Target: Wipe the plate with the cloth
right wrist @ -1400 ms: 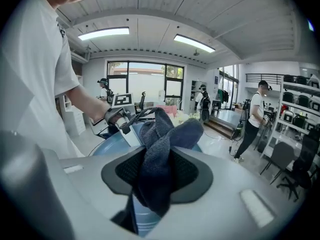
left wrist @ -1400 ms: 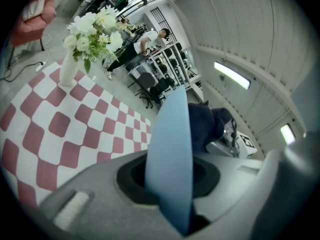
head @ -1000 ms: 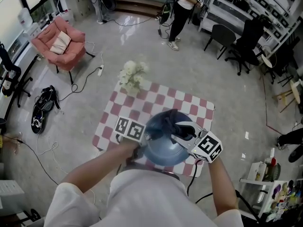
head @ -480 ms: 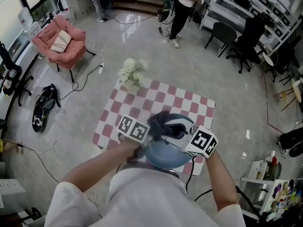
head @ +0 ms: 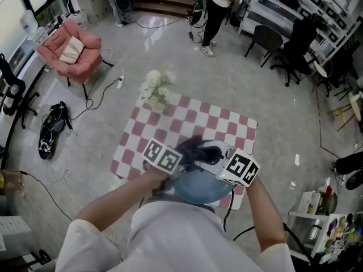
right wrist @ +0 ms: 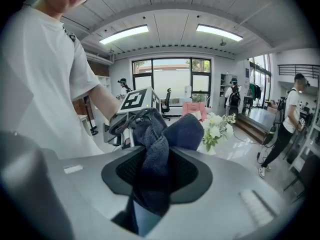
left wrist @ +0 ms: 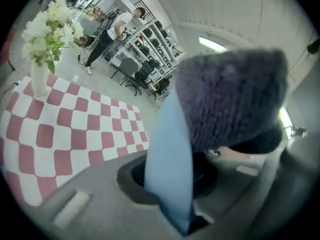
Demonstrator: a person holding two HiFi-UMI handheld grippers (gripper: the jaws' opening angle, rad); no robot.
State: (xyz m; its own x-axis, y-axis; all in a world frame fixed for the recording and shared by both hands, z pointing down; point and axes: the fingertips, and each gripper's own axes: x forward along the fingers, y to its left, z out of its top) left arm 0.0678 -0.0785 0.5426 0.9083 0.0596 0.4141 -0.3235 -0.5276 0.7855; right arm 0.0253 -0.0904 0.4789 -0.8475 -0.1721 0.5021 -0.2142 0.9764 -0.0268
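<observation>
A light blue plate [head: 198, 187] is held above the near edge of the checked table. My left gripper [head: 177, 171] is shut on the plate's left rim. In the left gripper view the plate [left wrist: 170, 164] stands edge-on between the jaws of the left gripper [left wrist: 172, 189]. A dark grey cloth [head: 191, 148] lies bunched over the plate's far side, and it fills the upper right of the left gripper view as the cloth [left wrist: 230, 99]. My right gripper [head: 205, 154] is shut on the cloth [right wrist: 151, 159], which presses against the plate.
The red-and-white checked table [head: 187, 123] carries a vase of white flowers [head: 156, 90] at its far left corner. On the floor around it are a pink armchair [head: 71, 50], cables, black office chairs [head: 283, 50] and a standing person [head: 218, 7].
My right gripper has moved left with the cloth, across the plate towards the left gripper. The plate has dropped slightly nearer to my body.
</observation>
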